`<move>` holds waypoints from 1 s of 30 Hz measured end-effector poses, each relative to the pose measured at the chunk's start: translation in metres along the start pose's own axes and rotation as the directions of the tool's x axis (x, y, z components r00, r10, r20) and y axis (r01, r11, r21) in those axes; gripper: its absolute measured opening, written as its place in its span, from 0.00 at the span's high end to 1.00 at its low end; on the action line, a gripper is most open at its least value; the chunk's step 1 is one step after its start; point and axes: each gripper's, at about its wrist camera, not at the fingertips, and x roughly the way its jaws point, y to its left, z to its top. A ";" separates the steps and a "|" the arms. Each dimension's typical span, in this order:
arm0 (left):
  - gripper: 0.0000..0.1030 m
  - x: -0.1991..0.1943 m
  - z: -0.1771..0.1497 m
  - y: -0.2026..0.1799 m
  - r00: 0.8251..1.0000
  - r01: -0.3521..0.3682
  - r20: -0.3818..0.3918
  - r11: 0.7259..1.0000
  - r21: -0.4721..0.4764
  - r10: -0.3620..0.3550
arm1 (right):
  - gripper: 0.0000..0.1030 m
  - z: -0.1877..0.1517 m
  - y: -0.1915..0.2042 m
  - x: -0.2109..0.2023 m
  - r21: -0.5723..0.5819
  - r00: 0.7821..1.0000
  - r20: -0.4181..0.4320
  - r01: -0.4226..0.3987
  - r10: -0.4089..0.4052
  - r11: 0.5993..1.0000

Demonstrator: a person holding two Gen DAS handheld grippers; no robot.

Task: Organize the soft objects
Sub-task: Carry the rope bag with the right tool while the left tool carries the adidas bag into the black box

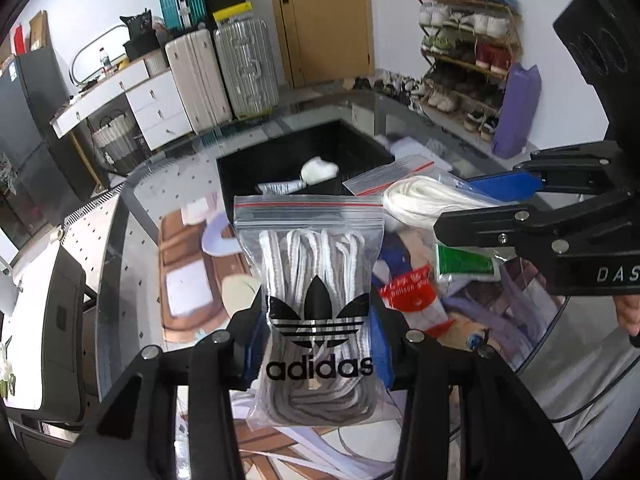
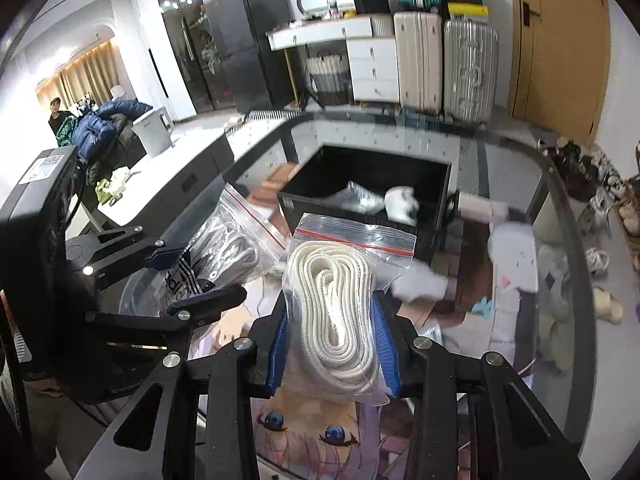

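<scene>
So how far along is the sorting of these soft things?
Partway. The black bin already holds a white sock bundle and a small packet. The left gripper holds the Adidas lace bag, the right gripper the white rope bag. Loose packets remain on the table.

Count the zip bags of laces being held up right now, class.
2: the adidas bag in the left tool, the white-lace bag in the right tool. More bags may lie hidden.
</scene>
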 end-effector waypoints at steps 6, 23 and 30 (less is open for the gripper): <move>0.59 -0.016 0.014 0.010 0.998 0.033 0.058 0.998 -0.054 -0.030 | 0.63 0.011 0.015 -0.026 -0.053 0.993 0.113 0.038 -0.032 0.998; 0.59 -0.025 0.075 0.038 0.962 0.003 0.269 0.988 -0.155 0.040 | 0.63 0.073 0.008 -0.023 -0.009 0.946 0.307 0.111 -0.102 0.994; 0.59 0.012 0.096 0.055 0.960 -0.024 0.269 0.978 -0.209 0.081 | 0.63 0.104 -0.020 0.013 0.036 0.942 0.310 0.127 -0.132 0.991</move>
